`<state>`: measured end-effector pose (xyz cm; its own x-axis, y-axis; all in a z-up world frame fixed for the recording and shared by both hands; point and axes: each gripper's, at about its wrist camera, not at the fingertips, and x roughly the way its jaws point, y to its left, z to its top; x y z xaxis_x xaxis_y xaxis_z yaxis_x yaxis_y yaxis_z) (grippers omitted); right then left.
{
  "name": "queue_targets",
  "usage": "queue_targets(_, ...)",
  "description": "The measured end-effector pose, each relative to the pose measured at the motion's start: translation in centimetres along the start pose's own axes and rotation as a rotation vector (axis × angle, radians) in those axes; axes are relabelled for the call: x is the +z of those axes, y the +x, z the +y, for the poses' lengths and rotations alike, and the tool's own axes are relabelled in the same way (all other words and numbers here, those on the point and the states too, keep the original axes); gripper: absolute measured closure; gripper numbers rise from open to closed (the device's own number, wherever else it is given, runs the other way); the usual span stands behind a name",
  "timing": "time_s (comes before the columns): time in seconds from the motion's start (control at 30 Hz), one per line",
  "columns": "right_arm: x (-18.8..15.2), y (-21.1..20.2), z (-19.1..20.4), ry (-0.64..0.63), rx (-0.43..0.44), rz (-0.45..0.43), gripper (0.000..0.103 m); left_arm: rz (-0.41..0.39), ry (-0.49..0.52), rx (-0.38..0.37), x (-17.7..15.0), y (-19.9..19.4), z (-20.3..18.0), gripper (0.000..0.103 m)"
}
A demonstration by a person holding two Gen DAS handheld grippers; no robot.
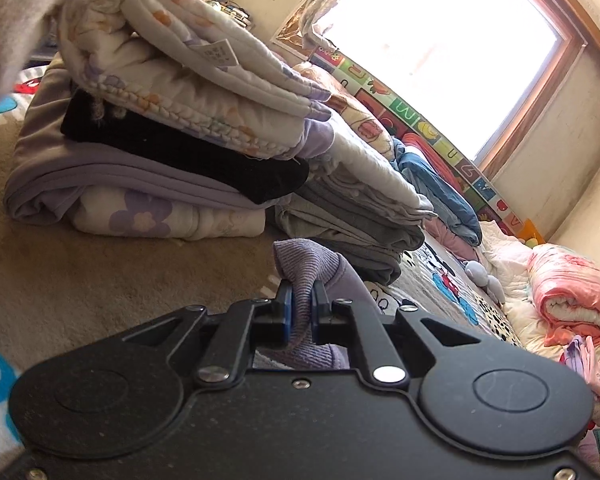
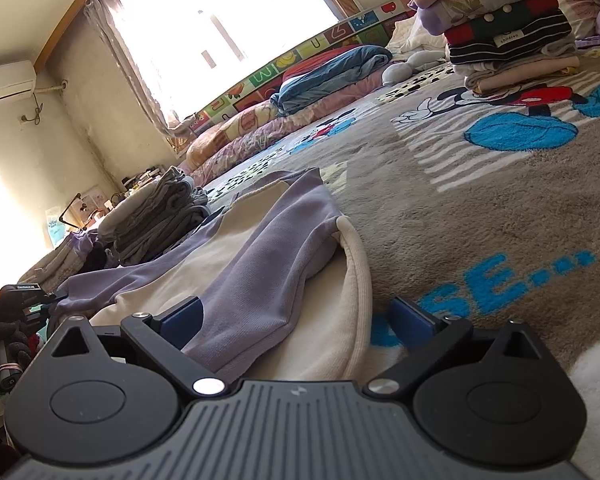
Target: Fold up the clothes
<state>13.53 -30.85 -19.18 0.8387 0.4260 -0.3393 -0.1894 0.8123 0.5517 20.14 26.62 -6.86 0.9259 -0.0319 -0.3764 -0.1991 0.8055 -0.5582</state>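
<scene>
A lilac and cream sweatshirt (image 2: pixel 260 240) lies spread on the cartoon carpet in the right wrist view. My right gripper (image 2: pixel 300 316) is open, its blue pads either side of the garment's cream ribbed hem (image 2: pixel 356 280) and a lilac sleeve. My left gripper (image 1: pixel 300 304) is shut on a lilac ribbed cuff (image 1: pixel 304 260) of the same garment, low over the carpet. The left gripper also shows far left in the right wrist view (image 2: pixel 24 292).
A stack of folded clothes (image 1: pixel 160 140) stands just beyond the left gripper, with a grey folded pile (image 1: pixel 360 216) beside it. Another folded stack (image 2: pixel 508 24) stands far right. Pillows and quilts (image 2: pixel 332 64) line the window wall. A pink quilt (image 1: pixel 572 292) lies right.
</scene>
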Motion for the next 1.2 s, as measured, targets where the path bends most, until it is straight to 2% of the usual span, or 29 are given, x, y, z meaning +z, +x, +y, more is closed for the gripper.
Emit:
queue_targets(0.13, 0.0, -0.1, 0.0, 0.002, 0.003, -0.002, 0.004, 0.004, 0.064, 0.005, 0.6, 1.5, -0.1, 0.097)
queue_targets(0.33, 0.0, -0.1, -0.1, 0.004, 0.009, -0.005, 0.003, 0.138, 0.048, 0.163, -0.1, 3.9, 1.7, 0.096)
queue_targets(0.43, 0.0, 0.0, -0.1, 0.006, 0.012, -0.006, 0.003, 0.184, 0.049, 0.229, -0.6, 4.7, 2.3, 0.089)
queue_targets(0.47, 0.0, 0.0, -0.1, 0.006, 0.013, -0.007, 0.003, 0.18, 0.047, 0.237, -0.6, 4.6, 2.3, 0.087)
queue_targets(0.53, 0.0, 0.0, -0.2, 0.007, 0.015, -0.007, 0.002, 0.146, 0.079, 0.279, -0.4, 4.0, 1.8, 0.073)
queue_targets(0.6, 0.0, 0.0, -0.2, 0.008, 0.017, -0.007, 0.002, 0.095, 0.147, 0.334, -0.3, 3.0, 0.8, 0.072)
queue_targets(0.7, 0.0, 0.0, -0.3, 0.012, 0.024, -0.009, 0.002, 0.066, 0.202, 0.284, -0.4, 1.6, -0.9, 0.072)
queue_targets(0.8, 0.0, 0.1, -0.3, 0.014, 0.029, -0.01, 0.001, 0.099, 0.299, 0.194, -1.5, 0.7, -3.8, 0.072)
queue_targets(0.87, 0.0, 0.1, -0.4, 0.015, 0.032, -0.011, 0.001, 0.159, 0.344, 0.091, -3.0, -0.2, -6.1, 0.067)
queue_targets(0.9, 0.0, 0.1, -0.4, 0.016, 0.033, -0.012, 0.001, 0.188, 0.364, 0.039, -4.0, -0.9, -7.3, 0.056)
queue_targets(0.93, 0.0, 0.1, -0.4, 0.017, 0.034, -0.013, 0.001, 0.214, 0.375, -0.005, -5.0, -1.7, -8.4, 0.051)
queue_targets(0.97, 0.0, 0.1, -0.4, 0.017, 0.034, -0.012, 0.001, 0.239, 0.386, -0.049, -6.0, -2.5, -9.4, 0.051)
queue_targets(1.1, 0.1, 0.2, -0.4, 0.017, 0.032, -0.011, 0.0, 0.345, 0.295, -0.17, -8.6, -4.9, -12.6, 0.048)
queue_targets(1.2, 0.1, 0.2, -0.3, 0.017, 0.031, -0.009, 0.0, 0.361, 0.339, -0.188, -11.4, -6.9, -15.4, 0.045)
